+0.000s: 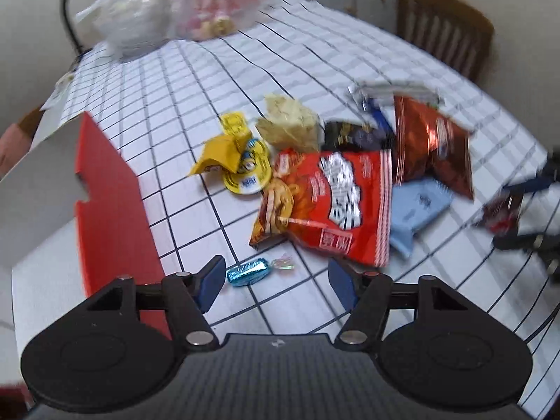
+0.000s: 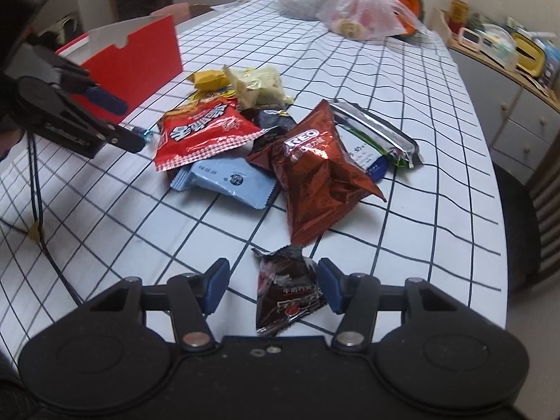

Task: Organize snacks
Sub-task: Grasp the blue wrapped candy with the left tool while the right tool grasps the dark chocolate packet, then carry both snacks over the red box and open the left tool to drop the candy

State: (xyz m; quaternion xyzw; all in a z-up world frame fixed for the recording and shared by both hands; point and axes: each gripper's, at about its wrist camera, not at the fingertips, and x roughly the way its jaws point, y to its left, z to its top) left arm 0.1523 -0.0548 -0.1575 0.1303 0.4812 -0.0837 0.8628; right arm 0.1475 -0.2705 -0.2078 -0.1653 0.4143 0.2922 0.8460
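Note:
A small blue foil candy (image 1: 246,272) lies on the checked tablecloth (image 1: 196,112) between my left gripper's (image 1: 276,281) pads, close to the left pad and clear of the right one; that gripper is open. In the right wrist view a dark crumpled snack packet (image 2: 285,290) lies between my right gripper's (image 2: 274,285) pads, its edge against the right pad and a gap at the left, so this gripper is open too. A snack pile sits mid-table: red chip bag (image 1: 332,203), copper Oreo bag (image 2: 315,171), light blue packet (image 2: 227,178), yellow packets (image 1: 227,150). A red box (image 1: 108,192) with a white inside stands at the left.
Two filled plastic bags (image 2: 350,10) sit at the table's far end. A wooden chair (image 1: 444,28) stands beyond the table, and a cabinet (image 2: 507,105) with cluttered shelves runs along the right. A black cable (image 2: 38,210) crosses the cloth at the left.

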